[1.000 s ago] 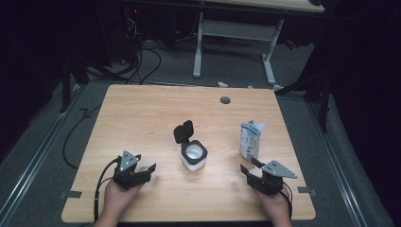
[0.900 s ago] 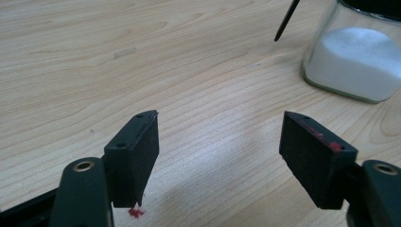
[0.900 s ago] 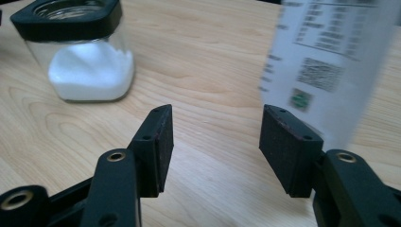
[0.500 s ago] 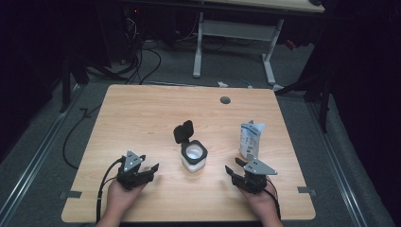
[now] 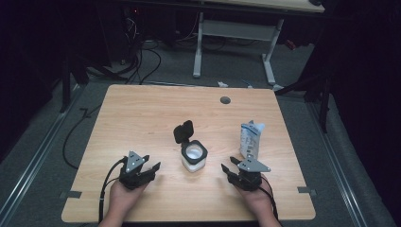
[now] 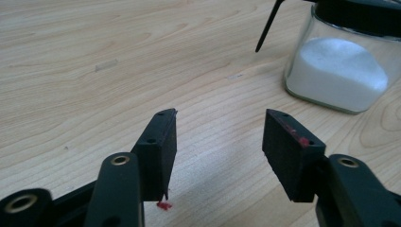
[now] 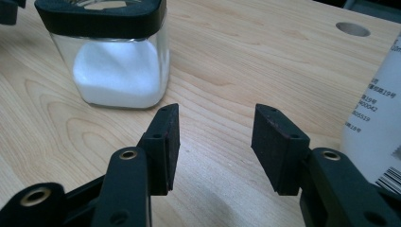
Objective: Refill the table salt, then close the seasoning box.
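Since the earlier frames, the right gripper (image 5: 235,170) has slid along the tabletop (image 5: 142,118) toward the middle, ending closer to the glass jar (image 5: 194,157), while the left gripper (image 5: 147,169) sits about where it was. Both sets of jaws have just been closing partway, with nothing between them; they are now spread over bare wood.

At the centre of the tabletop stands the jar, a small square glass container partly filled with white powder, its black flip lid (image 5: 183,131) hinged open and tilted back. It stands upright, between the two grippers and a little beyond them, touching neither. To its right, near the right gripper, a white pouch (image 5: 250,139) with blue print stands upright, apart from the jar.

In the left gripper view the jar (image 6: 345,71) sits ahead and to the right of the spread jaws. In the right gripper view the jar (image 7: 116,61) is ahead on the left and the pouch (image 7: 378,123) at the right edge.

By my judgement the work has barely begun: the jar is open, but neither jar nor pouch is gripped yet, and any pouring or lid closing remains to be done.
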Action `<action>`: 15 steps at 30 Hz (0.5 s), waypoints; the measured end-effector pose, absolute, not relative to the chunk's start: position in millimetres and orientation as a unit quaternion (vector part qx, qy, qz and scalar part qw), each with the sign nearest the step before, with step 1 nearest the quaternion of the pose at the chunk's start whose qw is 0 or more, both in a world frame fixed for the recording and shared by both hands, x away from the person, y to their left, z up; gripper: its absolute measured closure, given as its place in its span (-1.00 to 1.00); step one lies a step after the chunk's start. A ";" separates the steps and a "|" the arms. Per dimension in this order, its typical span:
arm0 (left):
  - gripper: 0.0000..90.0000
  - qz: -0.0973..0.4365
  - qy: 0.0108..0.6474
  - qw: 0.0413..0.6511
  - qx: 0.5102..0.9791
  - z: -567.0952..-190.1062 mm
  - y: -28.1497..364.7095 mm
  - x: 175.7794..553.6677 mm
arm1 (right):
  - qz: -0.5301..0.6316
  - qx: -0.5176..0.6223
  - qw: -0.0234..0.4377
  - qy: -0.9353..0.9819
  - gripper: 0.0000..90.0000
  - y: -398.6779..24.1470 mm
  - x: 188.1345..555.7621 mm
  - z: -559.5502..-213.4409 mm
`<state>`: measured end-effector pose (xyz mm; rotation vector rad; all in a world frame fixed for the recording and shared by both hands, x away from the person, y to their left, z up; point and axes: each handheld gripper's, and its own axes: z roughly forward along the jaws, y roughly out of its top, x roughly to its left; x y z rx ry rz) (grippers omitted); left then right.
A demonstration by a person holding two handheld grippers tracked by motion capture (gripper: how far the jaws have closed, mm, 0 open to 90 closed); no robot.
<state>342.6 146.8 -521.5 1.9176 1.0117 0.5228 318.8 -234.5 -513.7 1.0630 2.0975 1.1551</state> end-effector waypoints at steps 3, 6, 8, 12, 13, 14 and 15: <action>0.08 0.211 0.406 0.440 0.772 -521.4 144.2 340.3 | 0.430 0.388 0.260 0.772 0.19 -232.5 320.7 -514.1; 0.14 0.204 0.407 0.444 0.772 -521.0 143.0 340.5 | 0.426 0.385 0.262 0.776 0.18 -230.6 321.3 -515.0; 0.22 0.206 0.405 0.440 0.775 -521.6 141.3 340.7 | 0.424 0.381 0.264 0.778 0.16 -229.0 321.4 -515.6; 0.32 0.204 0.406 0.440 0.775 -523.0 138.4 342.8 | 0.429 0.385 0.255 0.776 0.16 -231.0 323.8 -515.1; 0.35 0.202 0.408 0.440 0.774 -523.6 137.7 343.5 | 0.429 0.388 0.255 0.775 0.17 -232.1 324.0 -514.8; 0.37 0.201 0.410 0.440 0.773 -523.9 137.3 344.4 | 0.430 0.389 0.253 0.774 0.17 -233.2 324.2 -514.4; 0.41 0.196 0.412 0.442 0.772 -524.2 136.6 345.8 | 0.429 0.392 0.251 0.774 0.17 -234.0 324.2 -513.7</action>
